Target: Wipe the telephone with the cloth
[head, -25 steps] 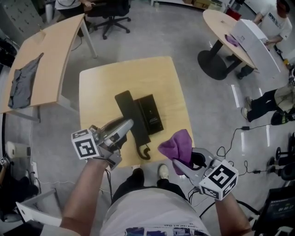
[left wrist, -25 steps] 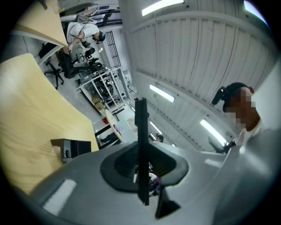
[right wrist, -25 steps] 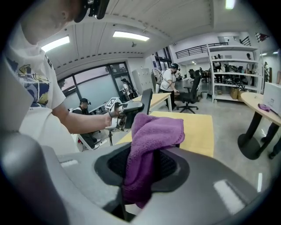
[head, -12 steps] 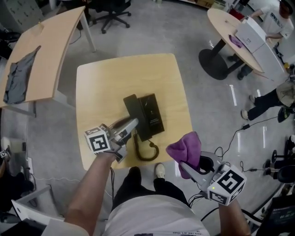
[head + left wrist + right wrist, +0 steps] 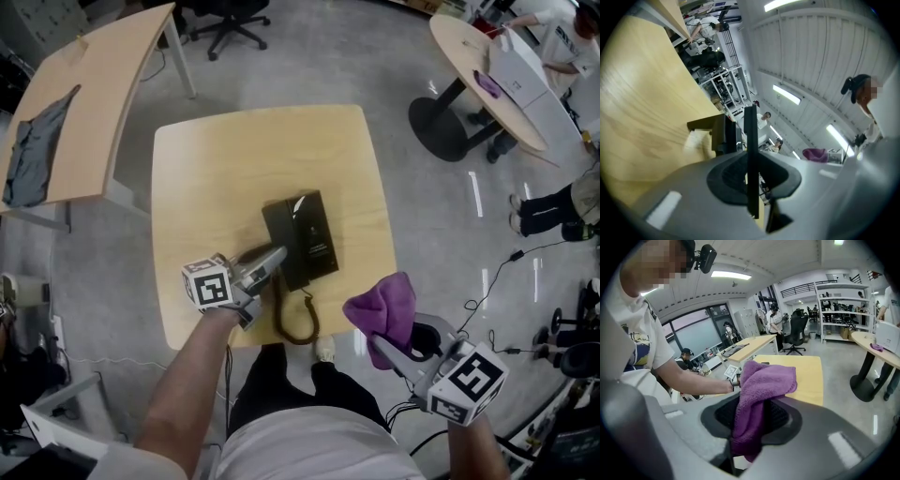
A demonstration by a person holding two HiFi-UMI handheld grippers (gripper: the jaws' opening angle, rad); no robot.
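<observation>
Purple cloth is pinched between the fingers of the right gripper, bunched and standing up out of them. It is held off the counter, over the grey floor just past the counter's corner at 5 o'clock. Pale wood is seen on the square counter, and the black telephone is set near its middle, slightly toward 4 o'clock, lying flat with its long side running from 11 to 5 o'clock. The left gripper is positioned at 7 o'clock of the telephone, and its fingers are closed narrowly on a thin black edge at that end. Whether that edge belongs to the handset or the base cannot be told. A coiled cord is looped from the telephone toward the counter's 6 o'clock edge. The cloth and the telephone are well apart. A second wooden table, with a grey garment laid on it, is seen at 10 o'clock.
</observation>
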